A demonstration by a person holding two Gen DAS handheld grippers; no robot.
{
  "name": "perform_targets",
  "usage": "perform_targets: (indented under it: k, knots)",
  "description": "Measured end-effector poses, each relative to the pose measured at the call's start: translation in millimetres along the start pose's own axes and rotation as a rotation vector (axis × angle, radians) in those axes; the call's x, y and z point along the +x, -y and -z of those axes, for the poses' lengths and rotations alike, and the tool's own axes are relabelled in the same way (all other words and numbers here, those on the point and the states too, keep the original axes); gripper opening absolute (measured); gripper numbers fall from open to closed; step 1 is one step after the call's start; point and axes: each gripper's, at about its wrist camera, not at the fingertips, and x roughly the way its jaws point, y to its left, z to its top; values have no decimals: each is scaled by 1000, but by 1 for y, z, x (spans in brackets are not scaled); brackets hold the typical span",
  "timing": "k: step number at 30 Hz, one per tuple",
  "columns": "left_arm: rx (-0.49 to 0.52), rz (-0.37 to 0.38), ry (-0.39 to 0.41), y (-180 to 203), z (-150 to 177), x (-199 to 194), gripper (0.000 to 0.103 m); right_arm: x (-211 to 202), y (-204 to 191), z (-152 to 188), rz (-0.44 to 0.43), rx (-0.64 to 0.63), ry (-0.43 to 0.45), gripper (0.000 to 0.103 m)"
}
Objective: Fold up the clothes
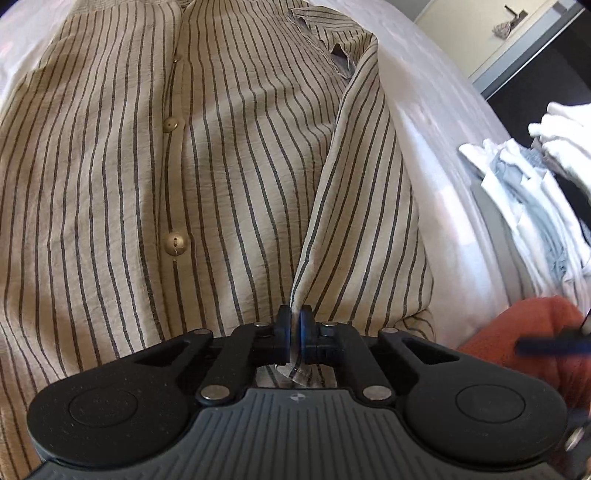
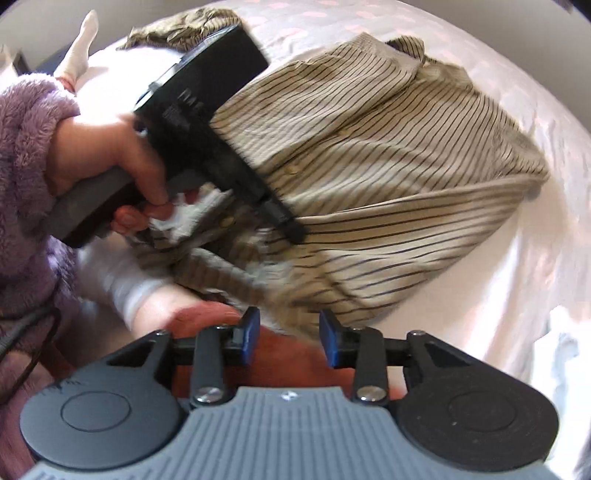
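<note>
A beige button-up shirt with thin dark stripes (image 1: 229, 155) lies spread on a white bed sheet (image 1: 436, 122). My left gripper (image 1: 295, 321) is shut on the end of its sleeve (image 1: 343, 206), which rises as a taut fold from the shirt's right side. In the right wrist view the same shirt (image 2: 369, 177) lies ahead, and the left gripper (image 2: 295, 229), held by a hand in a purple fleece sleeve (image 2: 26, 122), pinches the sleeve fabric. My right gripper (image 2: 289, 338) hangs open just short of the shirt's near edge, above an orange-red cloth (image 2: 207, 317), with nothing between its fingers.
A pile of white and grey clothes (image 1: 524, 192) sits at the bed's right edge, with the orange-red cloth (image 1: 517, 332) beside it. Another striped olive garment (image 2: 184, 26) lies at the far side of the sheet (image 2: 517, 277). A dark doorway (image 1: 546, 70) is beyond the bed.
</note>
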Motion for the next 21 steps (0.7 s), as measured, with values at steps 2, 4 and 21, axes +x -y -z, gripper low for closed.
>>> perform_targets:
  k: [2,4,21]
  knots:
    - [14,-17,-7,3,1,1,3,-6,17,-7,47,-46,-28,39]
    - [15,-23,-16,2,1,2,3,-7,37,-15,131,-115,-62,39]
    - [25,-6,-85,-2,-2,6,3,80,221,-71,555,-1039,-114,41]
